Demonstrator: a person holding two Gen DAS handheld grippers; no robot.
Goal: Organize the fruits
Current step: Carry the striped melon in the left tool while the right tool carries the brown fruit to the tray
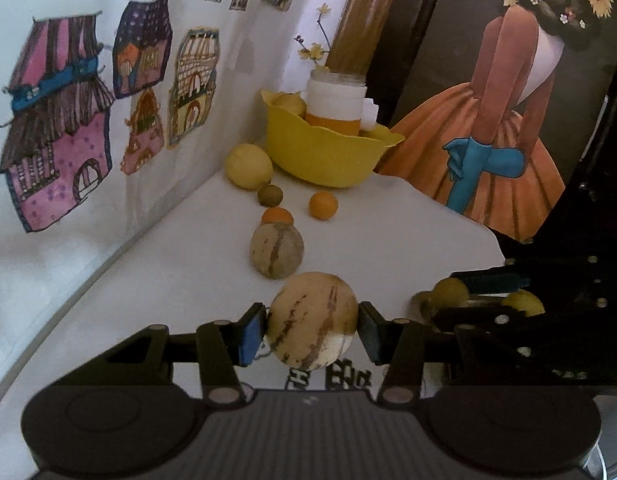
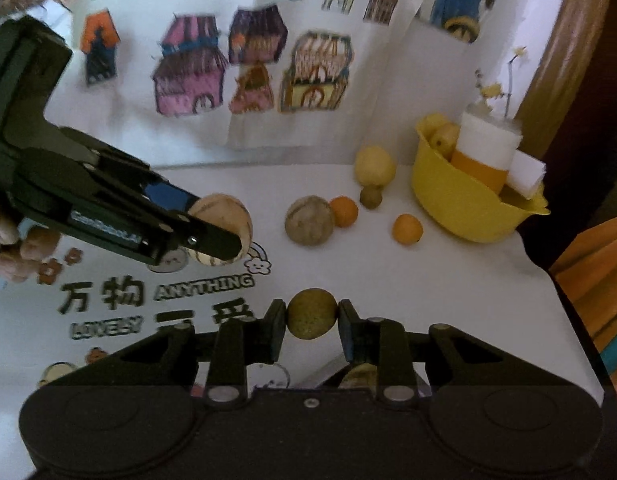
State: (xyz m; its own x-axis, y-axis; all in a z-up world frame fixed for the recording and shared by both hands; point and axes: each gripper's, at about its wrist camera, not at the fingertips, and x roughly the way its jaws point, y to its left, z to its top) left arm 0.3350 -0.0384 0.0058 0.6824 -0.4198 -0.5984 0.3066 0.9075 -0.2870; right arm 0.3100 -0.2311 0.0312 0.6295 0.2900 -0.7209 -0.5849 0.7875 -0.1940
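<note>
My left gripper [image 1: 313,322] is shut on a beige striped melon [image 1: 313,320], lifted off the white table [image 1: 180,280]; the same gripper [image 2: 218,232] and melon [image 2: 224,210] show at the left of the right wrist view. My right gripper [image 2: 312,316] is shut on a small olive-brown round fruit [image 2: 311,314] above the table [image 2: 448,280]. On the table lie a second striped melon [image 1: 277,251] [image 2: 309,221], two oranges [image 1: 323,205] [image 1: 277,215], a small brown fruit [image 1: 270,195] and a pale yellow fruit [image 1: 248,166]. Behind them stands a yellow bowl [image 1: 320,152] [image 2: 468,208].
The bowl holds yellow fruit and a white-and-orange jar [image 1: 334,104] with dried flowers. A wall with house drawings [image 1: 60,128] runs along the left. A painted panel [image 1: 504,112] bounds the right. The table's right edge [image 2: 564,312] drops off. A hand [image 2: 12,252] holds the left gripper.
</note>
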